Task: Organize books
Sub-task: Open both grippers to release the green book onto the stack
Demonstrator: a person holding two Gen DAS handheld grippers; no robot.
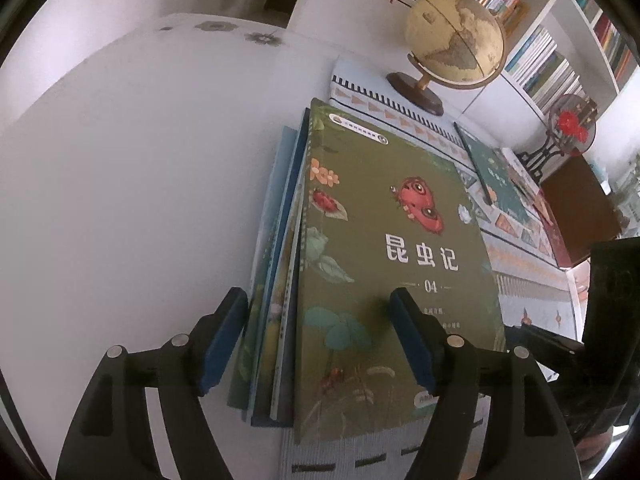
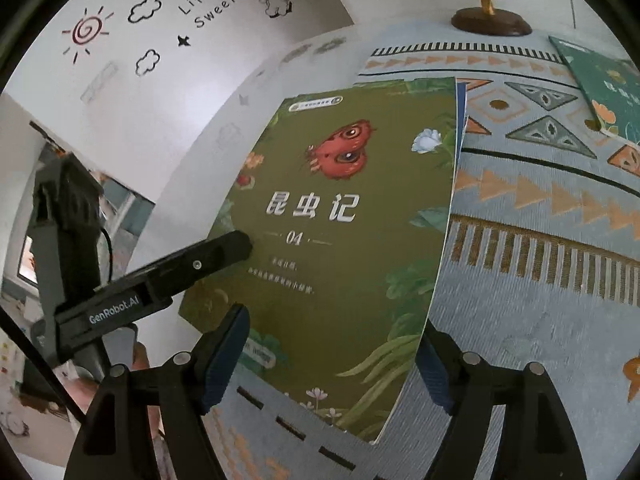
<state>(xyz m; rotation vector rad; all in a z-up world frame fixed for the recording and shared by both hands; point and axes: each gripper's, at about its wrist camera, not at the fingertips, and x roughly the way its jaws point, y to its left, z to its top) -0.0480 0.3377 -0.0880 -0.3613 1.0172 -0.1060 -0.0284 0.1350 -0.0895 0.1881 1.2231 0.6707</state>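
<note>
Left gripper (image 1: 320, 340) stood open, straddling the stacked books (image 1: 276, 280) under the green insect book (image 1: 392, 264). Right gripper (image 2: 332, 354) gaped around its near edge. Far right, a teal book (image 2: 604, 88) lay unsorted, we judged.

I see an olive-green book (image 1: 384, 264) with a red butterfly, a red ladybird, orange flowers and white lettering on its cover. Under it, the stacked books (image 1: 280, 280) show blue and teal edges. Beside that green book, the cloth (image 2: 540, 208) is pale blue-grey with orange triangles, grey-green diamonds and black dashes. Beyond the green book stands a cream and tan globe (image 1: 454, 40) on a dark brown base. A second book (image 2: 604, 84), to the right of it, is teal with an orange flower. My fingers (image 1: 222, 340) are black with blue pads.
</note>
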